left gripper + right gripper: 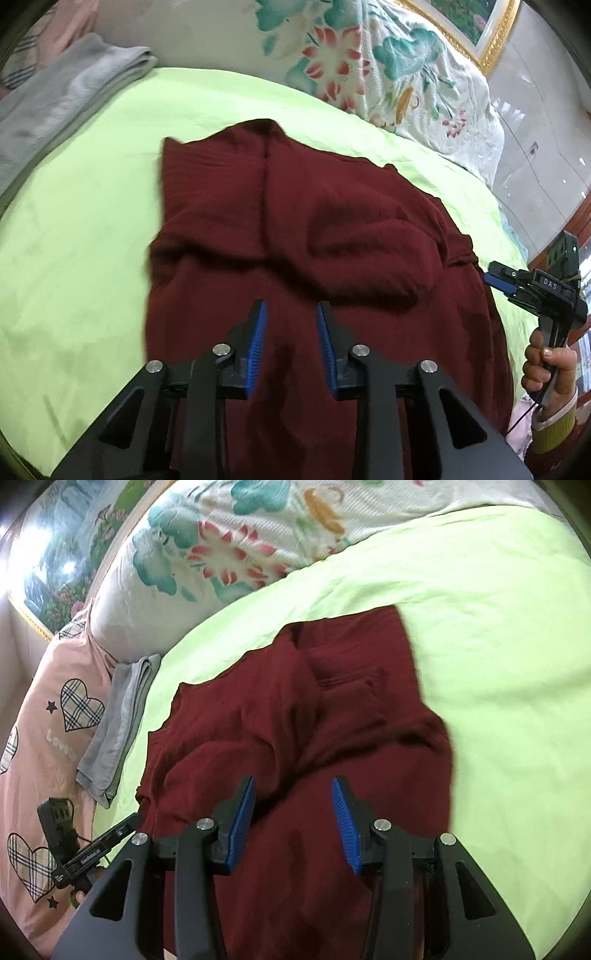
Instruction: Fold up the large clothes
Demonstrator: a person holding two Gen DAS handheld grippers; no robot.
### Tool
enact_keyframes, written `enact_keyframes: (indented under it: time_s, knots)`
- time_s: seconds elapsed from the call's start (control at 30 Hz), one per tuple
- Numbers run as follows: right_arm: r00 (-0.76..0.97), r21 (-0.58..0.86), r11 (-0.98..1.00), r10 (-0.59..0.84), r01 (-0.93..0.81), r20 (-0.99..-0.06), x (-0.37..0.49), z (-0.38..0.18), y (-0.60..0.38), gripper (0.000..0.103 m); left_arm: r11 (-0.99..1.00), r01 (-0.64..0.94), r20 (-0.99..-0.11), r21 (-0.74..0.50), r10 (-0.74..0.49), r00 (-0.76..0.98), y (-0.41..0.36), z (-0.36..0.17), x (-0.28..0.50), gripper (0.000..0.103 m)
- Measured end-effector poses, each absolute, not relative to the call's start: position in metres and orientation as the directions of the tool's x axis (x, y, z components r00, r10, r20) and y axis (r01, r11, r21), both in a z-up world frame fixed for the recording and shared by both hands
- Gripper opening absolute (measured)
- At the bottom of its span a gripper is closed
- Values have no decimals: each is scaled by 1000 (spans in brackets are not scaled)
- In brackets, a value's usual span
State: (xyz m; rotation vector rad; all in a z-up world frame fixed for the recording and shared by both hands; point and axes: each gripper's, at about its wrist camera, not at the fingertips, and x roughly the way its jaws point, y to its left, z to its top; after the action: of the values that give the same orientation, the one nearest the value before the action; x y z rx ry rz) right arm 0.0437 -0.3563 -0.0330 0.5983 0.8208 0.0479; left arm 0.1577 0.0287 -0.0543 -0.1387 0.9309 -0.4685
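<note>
Hovering over the maroon garment (295,221): left gripper (291,306) and right gripper (293,782), both parted, empty.

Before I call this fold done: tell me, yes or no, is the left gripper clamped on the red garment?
No: the left gripper has its fingers apart, nothing between them, above the red garment.

Left gripper (291,314): black linkage arms, silver round screws, blue ribbed pads (260,332) on the jaws. Right gripper (293,794) looked the same; its black body carried white "DAS" lettering and a thin black cable. Hand (546,369) wore a yellow-green ribbed cuff over a white one.
</note>
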Motion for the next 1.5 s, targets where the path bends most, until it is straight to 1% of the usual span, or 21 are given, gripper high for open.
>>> enact_keyframes:
  time_s: [0.17,0.27,0.37,0.47,0.5,0.57,0.6,0.63,0.73,0.77,0.83,0.93,1.0,1.03,1.07,1.1,1.13,1.17,1.23,1.3,1.5]
  knots:
    - [704,535,816,248,218,-665,9,-37,-362,44,914,277,-747,-297,-403,528,63,-55,121,50]
    - [713,514,820,202,251,-671,-14,-40,-368,44,927,227,-758,-300,-376,533,86,-62,102,56]
    - [711,517,811,192,273,-677,-34,-45,-378,44,935,193,-775,-297,-354,524,103,-72,89,59]
    - [699,507,809,178,296,-693,-51,-53,-385,44,941,178,-794,-289,-340,505,115,-82,78,66]
    - [692,518,801,192,299,-696,-57,-58,-389,45,939,176,-798,-296,-344,495,118,-86,76,66]
    - [679,548,786,237,286,-694,-63,-68,-391,44,920,188,-798,-345,-392,458,121,-95,71,68]
    - [681,562,782,258,269,-685,-66,-70,-391,44,915,196,-793,-354,-404,456,120,-96,68,71]
    - [682,580,778,290,240,-672,-69,-72,-388,44,906,222,-786,-361,-424,451,118,-96,63,71]
    - [651,672,732,457,113,-607,-73,-77,-370,44,872,296,-776,-390,-484,404,109,-96,53,71]
    - [632,684,725,494,80,-597,-75,-79,-362,44,861,318,-774,-398,-501,388,106,-96,49,68]
    - [612,678,734,520,37,-596,-82,-81,-350,44,849,366,-779,-381,-508,369,99,-97,39,66]
    - [594,712,702,581,-20,-557,-95,-84,-340,42,834,416,-783,-362,-514,350,94,-100,23,58]
    - [586,716,697,594,-34,-551,-102,-89,-336,38,821,426,-782,-381,-532,325,95,-104,17,40]
    - [584,716,697,595,-33,-552,-102,-91,-334,32,823,423,-785,-379,-528,325,95,-106,15,36]
    - [582,719,695,596,-27,-554,-103,-93,-334,24,826,420,-784,-377,-525,330,97,-107,13,28]
    - [584,718,696,591,-20,-556,-103,-94,-334,20,826,415,-783,-380,-527,332,97,-107,14,16]
    - [588,715,699,583,-13,-560,-103,-94,-334,11,826,408,-780,-390,-532,331,99,-107,15,9]
    - [596,711,703,574,-8,-561,-103,-93,-336,6,822,399,-774,-406,-542,328,102,-107,15,8]
    - [618,713,701,569,-19,-543,-106,-86,-337,6,829,395,-769,-396,-534,350,99,-101,15,7]
    - [646,723,689,572,-44,-506,-107,-75,-340,5,830,399,-760,-390,-534,371,98,-92,14,7]
    - [722,763,634,585,-123,-370,-108,-40,-354,5,805,402,-679,-436,-587,440,98,-51,23,7]
